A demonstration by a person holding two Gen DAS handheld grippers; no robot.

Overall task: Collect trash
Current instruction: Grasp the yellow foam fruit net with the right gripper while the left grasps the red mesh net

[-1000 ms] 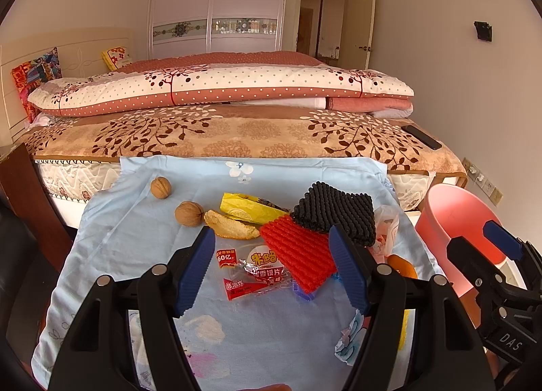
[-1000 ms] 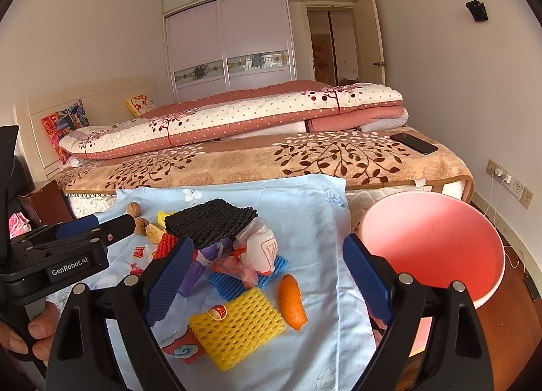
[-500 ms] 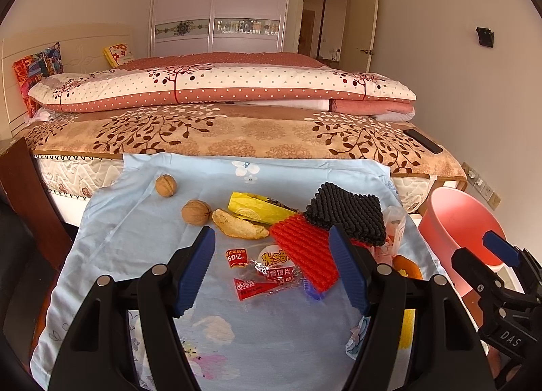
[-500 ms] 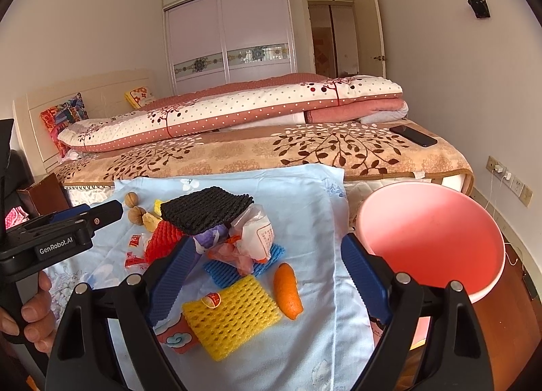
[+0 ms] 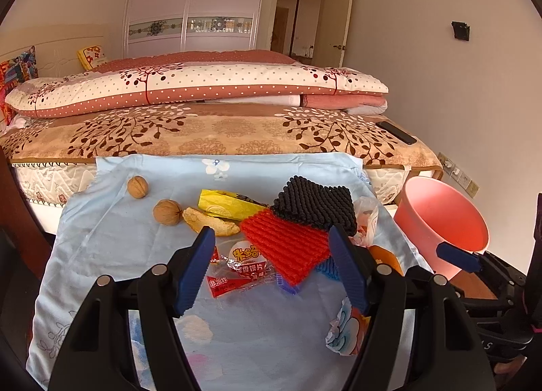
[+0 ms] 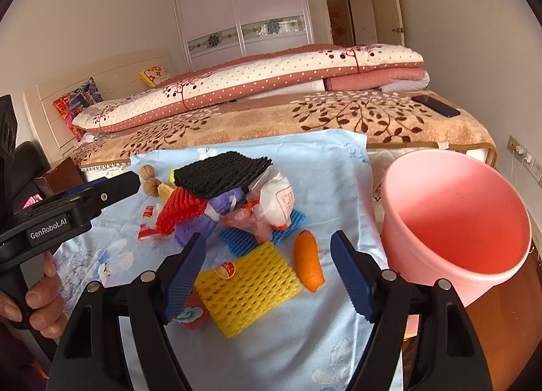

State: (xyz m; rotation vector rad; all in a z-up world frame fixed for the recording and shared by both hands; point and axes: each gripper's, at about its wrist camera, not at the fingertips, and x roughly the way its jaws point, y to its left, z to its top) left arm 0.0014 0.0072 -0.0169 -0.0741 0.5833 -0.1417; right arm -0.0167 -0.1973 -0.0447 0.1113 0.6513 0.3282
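Trash lies in a heap on a light blue cloth (image 5: 111, 242) that covers the counter in front of a bed (image 5: 216, 130). The left claw (image 5: 272, 267) has its two blue fingers wide apart and holds nothing. It hangs over a see-through snack wrapper with red print (image 5: 242, 267). Just past it sits a red foam net (image 5: 288, 248), with a black foam net (image 5: 315, 203) on top at the far side. A yellow wrapper (image 5: 230, 206), a strip of fruit peel (image 5: 210, 223) and two brown walnuts (image 5: 166, 211) lie to the left.

The right claw (image 6: 267, 270) is wide apart and empty too, above a yellow foam net (image 6: 247, 284). An orange peel (image 6: 308, 264) lies just right of the net. A round pink plastic bin (image 6: 454, 225) stands at the right, beside the counter.
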